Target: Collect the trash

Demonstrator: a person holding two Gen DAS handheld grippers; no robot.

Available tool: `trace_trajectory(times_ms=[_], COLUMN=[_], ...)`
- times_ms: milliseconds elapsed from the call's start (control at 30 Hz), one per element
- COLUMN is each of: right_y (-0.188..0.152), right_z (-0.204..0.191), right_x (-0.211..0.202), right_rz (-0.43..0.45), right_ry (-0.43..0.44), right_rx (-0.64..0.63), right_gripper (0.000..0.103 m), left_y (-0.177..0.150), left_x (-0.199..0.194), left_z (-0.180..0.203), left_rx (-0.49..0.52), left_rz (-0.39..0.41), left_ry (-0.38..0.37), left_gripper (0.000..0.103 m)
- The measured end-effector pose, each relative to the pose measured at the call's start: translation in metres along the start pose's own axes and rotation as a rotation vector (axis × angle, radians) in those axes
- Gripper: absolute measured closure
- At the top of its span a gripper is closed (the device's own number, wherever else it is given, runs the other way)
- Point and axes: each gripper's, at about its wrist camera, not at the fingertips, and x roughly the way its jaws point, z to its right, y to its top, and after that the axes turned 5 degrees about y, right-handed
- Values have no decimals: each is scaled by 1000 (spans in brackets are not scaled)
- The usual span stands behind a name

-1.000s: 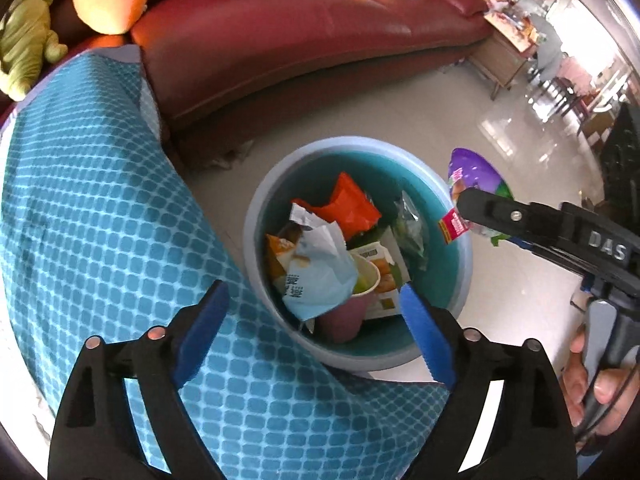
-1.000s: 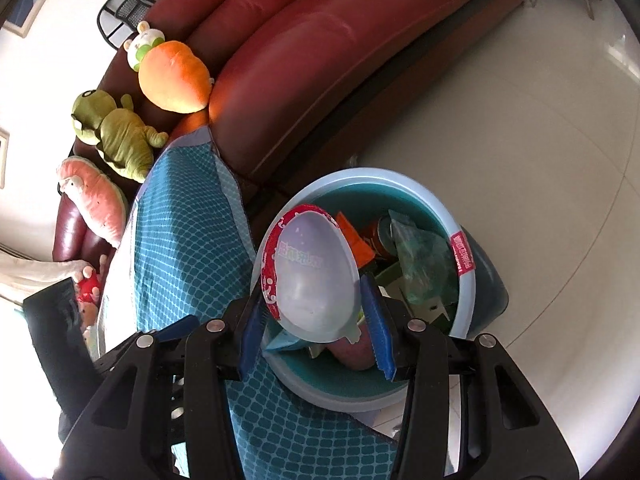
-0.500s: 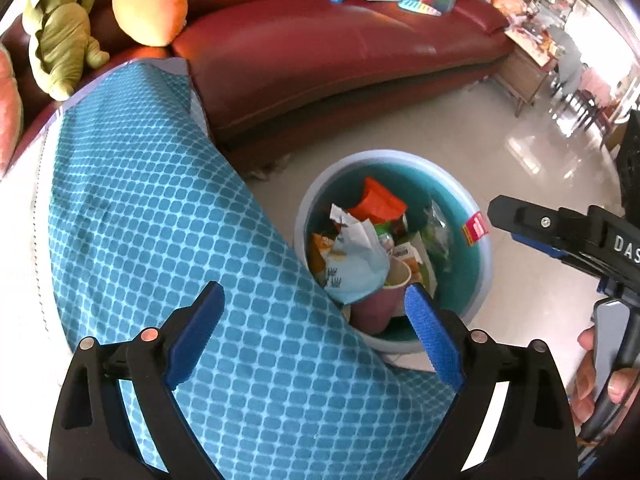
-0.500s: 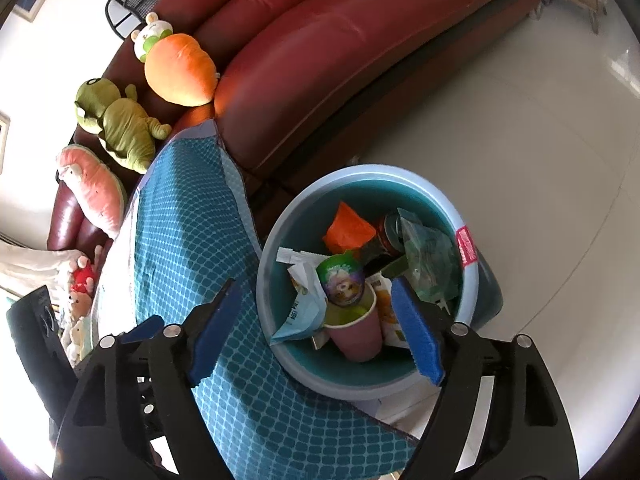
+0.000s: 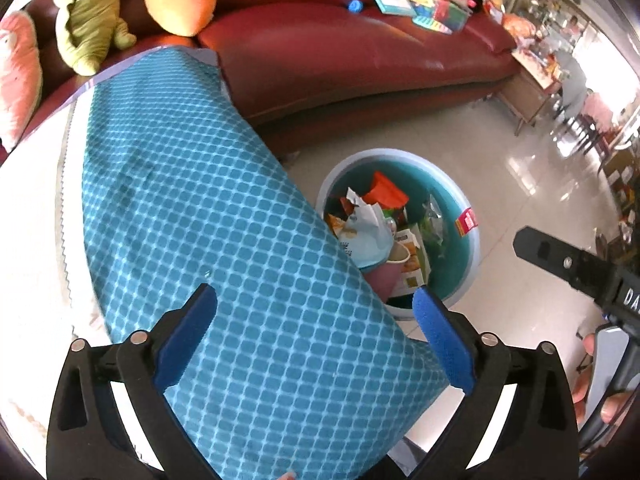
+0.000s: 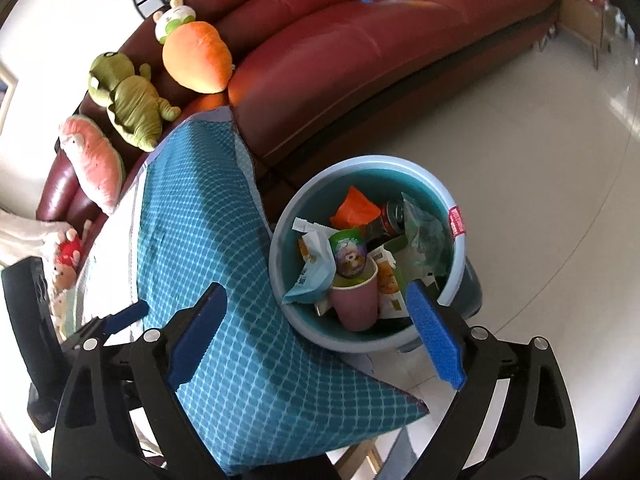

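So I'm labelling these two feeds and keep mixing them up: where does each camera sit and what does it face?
Left wrist: on the left gripper, looking down over the blue tablecloth at the bin; its own open fingers show, plus the right gripper's finger and a hand.
Right wrist: on the right gripper, jaws just opened and empty, above the bin.
Shared: bin, tablecloth, red sofa.

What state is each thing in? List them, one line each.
Left gripper: open, nothing between the jaws, which have just been opening.
Right gripper: open, empty; its jaws have just been opening.
Trash bin: upright on the floor, holding trash.
Pink cup: upright in the bin.
Round lid: dropped in, leaning on the cup's mouth.
Orange wrapper: crumpled, at the far side.
Blue cloth: spread over the table.
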Motion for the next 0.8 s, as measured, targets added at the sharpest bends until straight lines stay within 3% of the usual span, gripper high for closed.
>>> trace_trajectory(times_ms=[100, 300, 333, 800], right_y=[-7, -23, -25, -65], right_z=[-9, -23, -25, -72], right_x=[-6, -17, -18, -23], right_rz=[-9, -5, -8, -26], right_ry=[-43, -49, -49, -152], right_rx=[-30, -36, -36, -195], right_gripper=[16, 15, 11, 7], left_y=[-7, -22, -24, -57], left_x=[-10, -28, -30, -61], left_z=[-9, -30, -33, -62], left_rx=[-24, -59, -63, -113], left_rz=[7, 25, 30, 70], left_ry=[-9, -15, -14, -16], left_gripper=[4, 4, 4, 4])
